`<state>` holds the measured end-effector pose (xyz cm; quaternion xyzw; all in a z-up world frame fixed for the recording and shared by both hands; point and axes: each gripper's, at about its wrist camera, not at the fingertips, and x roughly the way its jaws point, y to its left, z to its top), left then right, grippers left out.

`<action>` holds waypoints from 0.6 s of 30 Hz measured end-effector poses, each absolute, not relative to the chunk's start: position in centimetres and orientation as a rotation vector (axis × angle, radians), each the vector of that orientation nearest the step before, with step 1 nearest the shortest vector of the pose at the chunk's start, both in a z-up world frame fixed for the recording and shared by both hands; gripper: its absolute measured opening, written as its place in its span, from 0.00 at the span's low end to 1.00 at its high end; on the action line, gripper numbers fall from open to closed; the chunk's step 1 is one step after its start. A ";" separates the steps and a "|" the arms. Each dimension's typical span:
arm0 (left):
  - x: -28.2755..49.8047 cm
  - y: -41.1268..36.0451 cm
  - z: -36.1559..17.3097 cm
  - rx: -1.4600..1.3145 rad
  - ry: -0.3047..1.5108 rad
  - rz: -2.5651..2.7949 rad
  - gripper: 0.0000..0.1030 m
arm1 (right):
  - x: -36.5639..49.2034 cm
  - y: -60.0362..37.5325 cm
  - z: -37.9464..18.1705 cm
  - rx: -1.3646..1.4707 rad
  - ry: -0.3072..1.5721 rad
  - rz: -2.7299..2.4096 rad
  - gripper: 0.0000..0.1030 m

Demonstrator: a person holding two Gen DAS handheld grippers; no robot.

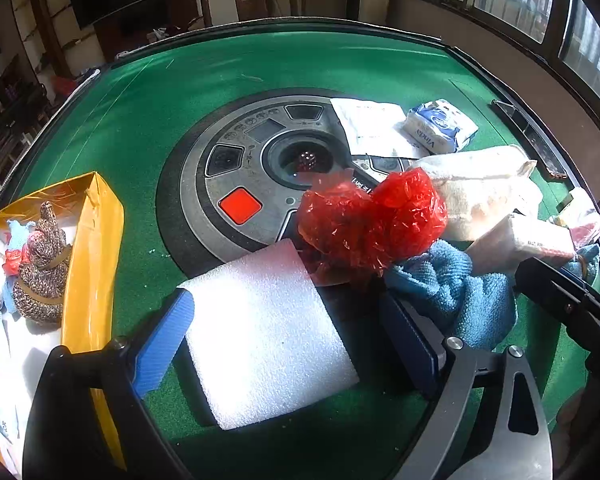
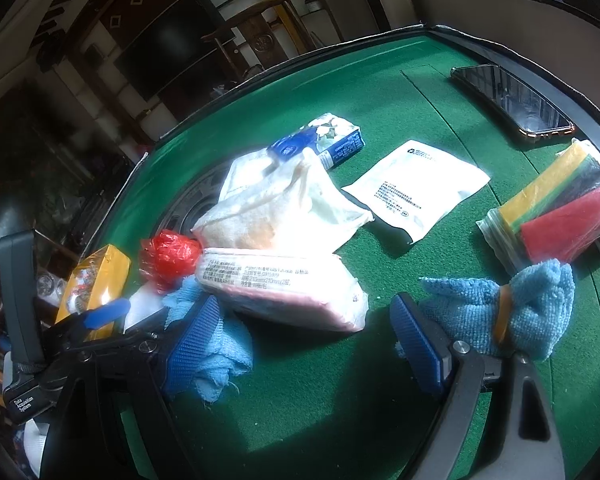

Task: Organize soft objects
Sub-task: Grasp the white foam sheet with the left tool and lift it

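Left wrist: knitted toy point(image 1: 40, 268) inside yellow box point(image 1: 94, 248).

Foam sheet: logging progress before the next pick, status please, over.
Left gripper open, astride white foam sheet. Right gripper open, empty. Red plastic bag crowds foam's far edge; yellow box waiting left.

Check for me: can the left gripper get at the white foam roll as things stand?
Probably yes. The left gripper is open with the white foam roll already lying between its fingers, nothing on top; the red plastic bag sits just beyond.

Matt green felt table point(image 1: 140, 112), grainy white foam sheet point(image 1: 268, 336), crinkly glossy red plastic bag point(image 1: 372, 220), fluffy blue cloth point(image 2: 532, 308).
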<state>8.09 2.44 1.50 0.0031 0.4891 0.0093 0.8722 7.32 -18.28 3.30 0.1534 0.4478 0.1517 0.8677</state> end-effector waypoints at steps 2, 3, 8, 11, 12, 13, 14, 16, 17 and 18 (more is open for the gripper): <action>8.1 2.4 1.5 0.007 1.020 0.017 0.95 | 7.0 -18.9 4.0 0.336 0.904 0.299 0.81; 8.1 2.4 1.4 0.007 1.019 0.015 0.97 | 6.8 -19.1 4.5 0.337 0.879 0.287 0.81; 8.0 2.0 1.2 0.035 1.012 0.025 0.97 | 5.8 -19.2 6.7 0.269 0.766 0.227 0.81; 8.0 1.5 0.9 0.071 1.006 0.039 0.97 | 5.6 -19.4 7.4 0.227 0.722 0.181 0.81; 8.0 1.2 0.8 0.092 1.006 0.046 0.98 | 5.6 -19.4 7.6 0.218 0.711 0.169 0.81; 8.0 1.1 0.8 0.106 1.001 0.049 0.98 | 5.6 -19.4 7.8 0.208 0.701 0.158 0.81; 8.0 1.1 0.8 0.103 1.005 0.048 0.98 | 5.6 -19.5 7.9 0.199 0.695 0.150 0.81; 8.1 1.2 0.8 0.096 1.010 0.047 0.97 | 5.7 -19.4 7.9 0.188 0.694 0.145 0.81; 8.0 1.3 0.8 0.090 1.011 0.051 0.97 | 5.8 -19.4 7.9 0.183 0.697 0.140 0.81; 7.9 1.2 0.8 0.089 1.011 0.057 0.96 | 5.8 -19.3 7.8 0.176 0.700 0.137 0.81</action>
